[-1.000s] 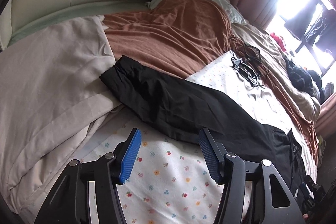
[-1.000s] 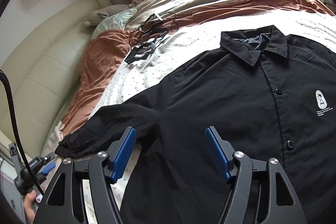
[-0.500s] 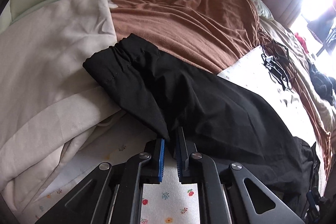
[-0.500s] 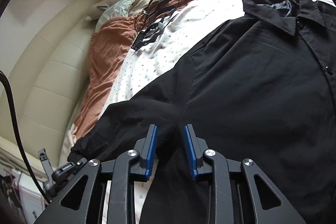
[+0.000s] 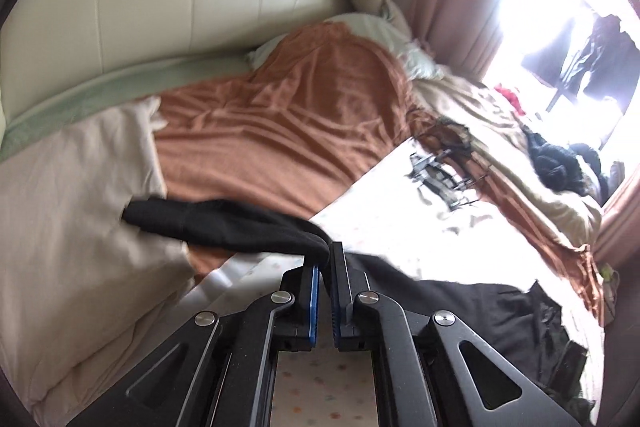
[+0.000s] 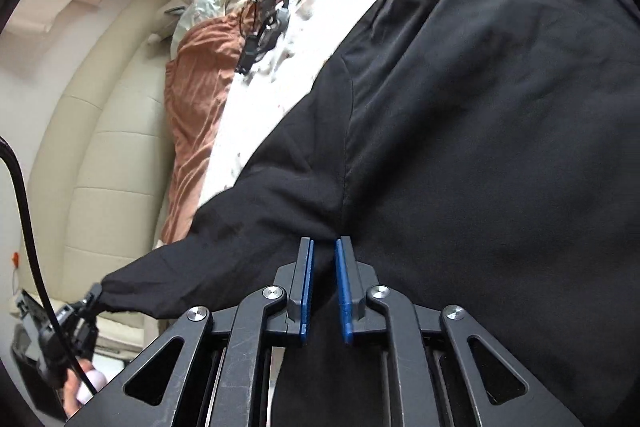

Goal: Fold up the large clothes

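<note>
Your left hand-held gripper (image 5: 325,259) points down at a slant, its blue pads (image 5: 314,301) pinched nearly together on a fold of the black shirt (image 6: 480,147) sleeve. Your right hand-held gripper (image 6: 323,247) also tilts downward; its jaws have just been closing and now clamp the shirt's cloth at the underarm seam. In the right wrist view, your left hand (image 6: 82,385) shows at the near left.

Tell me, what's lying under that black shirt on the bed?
Beside the black shirt a white flower-print sheet shows, running under it. The sleeve end rests on a cream quilt. Whatever is directly beneath the shirt's body is covered.
</note>
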Available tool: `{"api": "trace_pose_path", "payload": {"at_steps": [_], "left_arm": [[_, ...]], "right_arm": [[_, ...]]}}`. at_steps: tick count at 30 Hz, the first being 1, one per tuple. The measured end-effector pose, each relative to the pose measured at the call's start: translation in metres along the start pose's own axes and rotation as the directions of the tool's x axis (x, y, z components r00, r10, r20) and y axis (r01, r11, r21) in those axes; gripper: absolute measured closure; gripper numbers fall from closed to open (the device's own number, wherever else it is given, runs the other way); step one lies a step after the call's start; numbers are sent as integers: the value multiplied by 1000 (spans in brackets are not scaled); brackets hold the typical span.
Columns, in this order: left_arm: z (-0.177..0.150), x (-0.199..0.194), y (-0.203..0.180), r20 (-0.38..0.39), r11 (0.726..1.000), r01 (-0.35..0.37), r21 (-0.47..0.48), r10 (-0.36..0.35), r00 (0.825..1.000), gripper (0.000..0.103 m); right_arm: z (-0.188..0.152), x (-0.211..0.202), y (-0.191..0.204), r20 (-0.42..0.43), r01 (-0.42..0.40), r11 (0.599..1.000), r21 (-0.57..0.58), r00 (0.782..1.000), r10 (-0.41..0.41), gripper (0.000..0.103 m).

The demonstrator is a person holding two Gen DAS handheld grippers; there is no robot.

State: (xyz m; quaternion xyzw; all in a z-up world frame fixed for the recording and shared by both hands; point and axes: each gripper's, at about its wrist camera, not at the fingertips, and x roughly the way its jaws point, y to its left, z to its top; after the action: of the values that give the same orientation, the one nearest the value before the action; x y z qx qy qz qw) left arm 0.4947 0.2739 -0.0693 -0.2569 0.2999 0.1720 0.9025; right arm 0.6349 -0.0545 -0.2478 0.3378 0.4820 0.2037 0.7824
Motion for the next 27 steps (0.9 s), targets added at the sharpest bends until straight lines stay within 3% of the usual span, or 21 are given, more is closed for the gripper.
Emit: {"api": "trace_pose_path", "payload": {"at_steps": [2,3,4,10,11,14,18,27], "left_arm": [[8,-13,-19,20,999,30,21,-31,999,99],[12,-19,-30,30,998,46,36,-47,998,99],[16,-24,-41,39,997,62,49,-64,997,99],[29,-59,-110,74,978,164,126,-174,982,101],[29,-66,-124,77,973,182,142,-195,978,101],[29,-82,-157,79,954,231,190,-249,965,101],[25,-99,-197,75,929,275,250,-301,951,101],[4,-98,-274,8,873,336,353,-362,932,101]], "right_arm": [[-3,-18,0,24,-9,1000,10,1000,9,63],[-5,-29,1,45,-4,1000,14,999,3,45],[-9,-42,1,73,7,1000,16,997,-8,39],[-21,-98,7,116,80,996,-50,991,-74,39],[-23,-111,5,139,103,993,-59,986,-94,38],[-30,-150,-7,220,164,986,-33,964,-152,21],[-42,-192,-21,287,218,974,-57,938,-193,19],[-25,-246,-63,355,210,977,30,911,-207,19]]}}
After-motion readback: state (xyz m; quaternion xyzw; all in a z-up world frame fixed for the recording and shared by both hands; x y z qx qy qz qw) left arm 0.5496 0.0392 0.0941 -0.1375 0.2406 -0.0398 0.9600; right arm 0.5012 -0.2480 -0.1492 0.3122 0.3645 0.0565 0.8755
